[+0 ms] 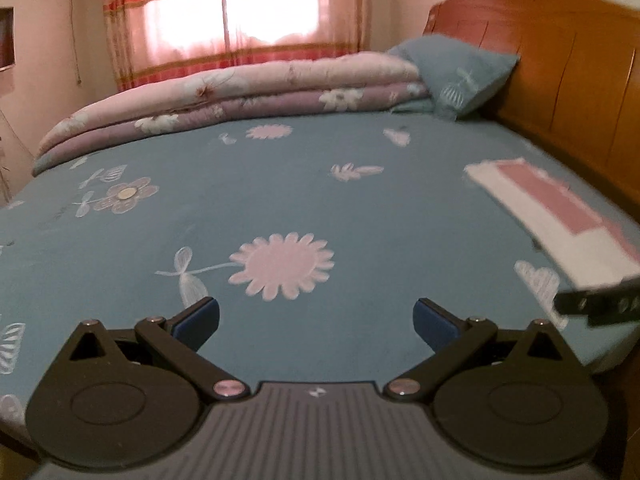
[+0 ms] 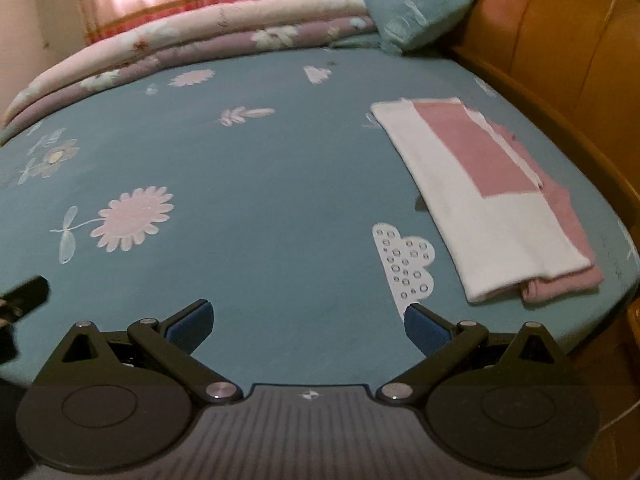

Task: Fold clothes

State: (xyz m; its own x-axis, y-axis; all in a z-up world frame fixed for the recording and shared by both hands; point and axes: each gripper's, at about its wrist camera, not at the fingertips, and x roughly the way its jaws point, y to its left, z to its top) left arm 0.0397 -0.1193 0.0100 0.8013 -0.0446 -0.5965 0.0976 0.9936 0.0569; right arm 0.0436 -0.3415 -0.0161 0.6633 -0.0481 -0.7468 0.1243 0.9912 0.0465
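Folded clothes [image 2: 488, 204] right of right claw [image 2: 306, 320], apart

- A blue bedsheet [image 1: 312, 184] printed with pale flowers and leaves is spread flat over the bed.
- A folded quilt [image 1: 224, 96] in pink and lilac layers with white flowers is laid along the far edge of the sheet.
- A blue pillow [image 1: 456, 76] is propped against the quilt's end, beside the wooden headboard [image 1: 560, 80].
- A window is covered by a sheer pink striped curtain [image 1: 240, 12] behind the quilt.
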